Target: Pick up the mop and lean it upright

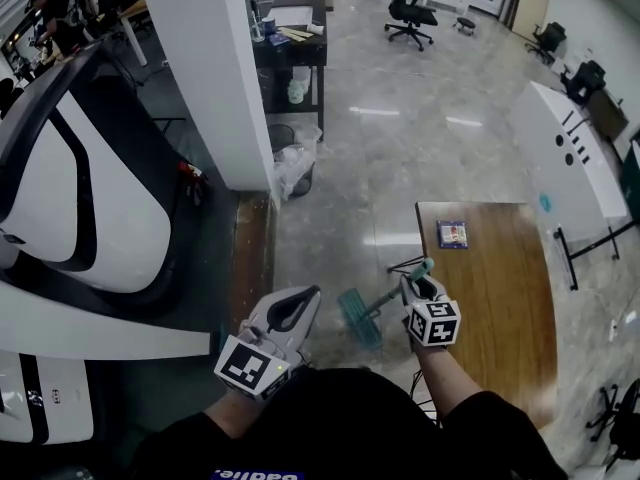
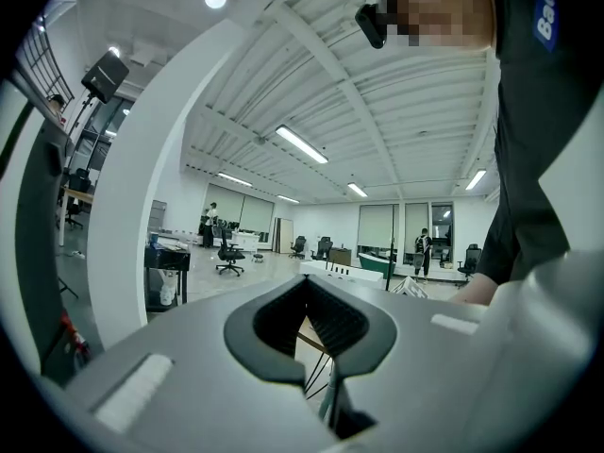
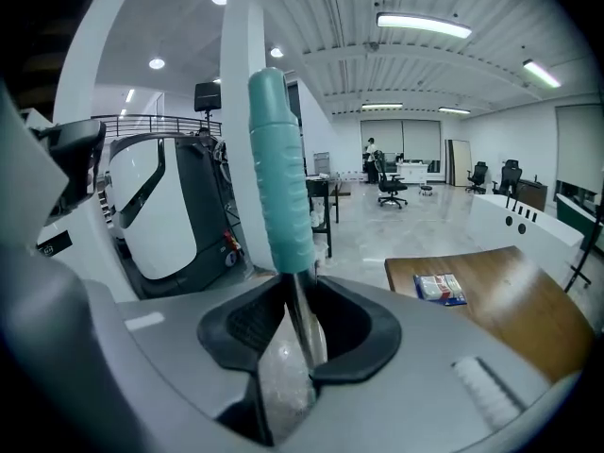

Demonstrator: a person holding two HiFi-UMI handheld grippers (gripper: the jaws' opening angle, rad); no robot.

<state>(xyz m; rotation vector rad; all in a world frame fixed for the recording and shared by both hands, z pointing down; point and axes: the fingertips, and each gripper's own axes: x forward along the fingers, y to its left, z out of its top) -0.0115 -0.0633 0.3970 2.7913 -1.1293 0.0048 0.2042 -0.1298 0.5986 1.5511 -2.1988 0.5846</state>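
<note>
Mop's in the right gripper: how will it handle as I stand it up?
Probably stiff: the mop has a metal shaft. The right gripper clamps smooth metal below the teal grip, so it may twist. The mop head sits far along the shaft, likely dragging downward.

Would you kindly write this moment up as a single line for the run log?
right hand-held gripper: shut on mop shaft | left hand-held gripper: shut, empty | mop: not yet leaned upright

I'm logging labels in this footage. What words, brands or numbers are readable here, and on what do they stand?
"Ba": white letters, cut off, on the person's dark shirt.
Packet on the wooden table: print too small to read.
Nothing else is legible.
</note>
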